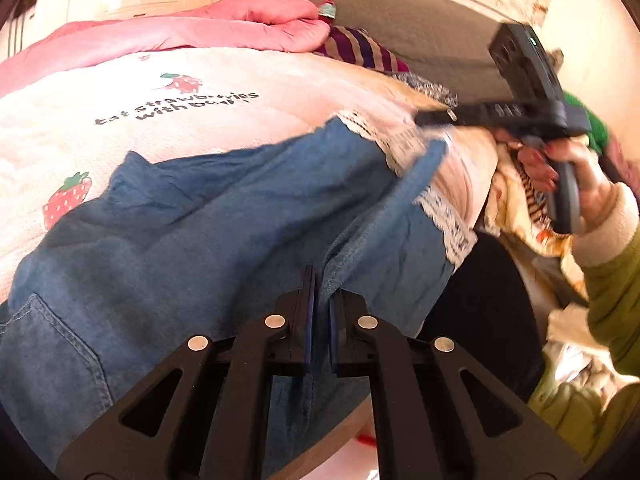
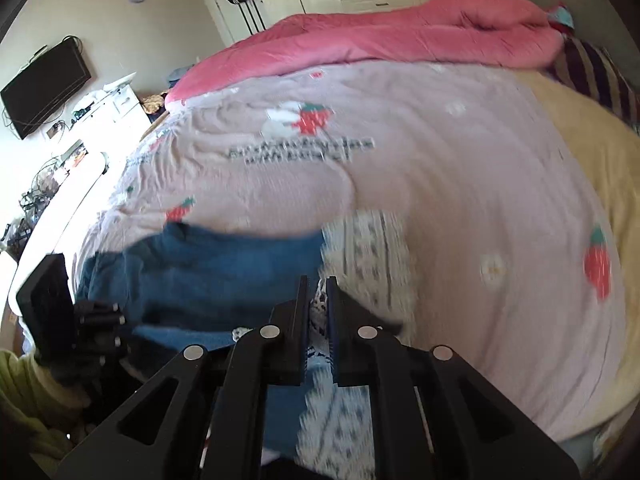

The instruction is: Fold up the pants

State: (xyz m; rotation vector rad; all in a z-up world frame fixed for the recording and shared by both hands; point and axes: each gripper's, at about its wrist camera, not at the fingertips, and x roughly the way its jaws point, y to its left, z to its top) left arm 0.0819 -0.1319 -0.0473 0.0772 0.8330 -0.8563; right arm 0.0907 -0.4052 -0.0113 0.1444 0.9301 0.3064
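Pants [image 1: 224, 216] lie on the bed [image 1: 120, 128] at its near edge. Left gripper [image 1: 320, 304] pinches denim; right gripper [image 2: 318, 304] clamps the lace cuff (blurred). Fold apparently underway; next, carry the cuff over towards the waistband.

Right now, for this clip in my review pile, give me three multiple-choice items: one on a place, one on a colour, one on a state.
1. Where do the blue denim pants lie?
A. On the strawberry-print bedspread
B. On the floor
C. On a chair

2. What colour is the quilt bunched at the far side of the bed?
A. Green
B. Pink
C. Grey

3. How is the left claw?
A. Wide open above the bed
B. Shut on a pillow
C. Shut on the denim pants

Answers:
1 A, the denim spreads across the printed cover.
2 B, the pink folds show in both views.
3 C, the fingers pinch a denim fold; the right claw likewise pinches the pants' lace-trimmed cuff.
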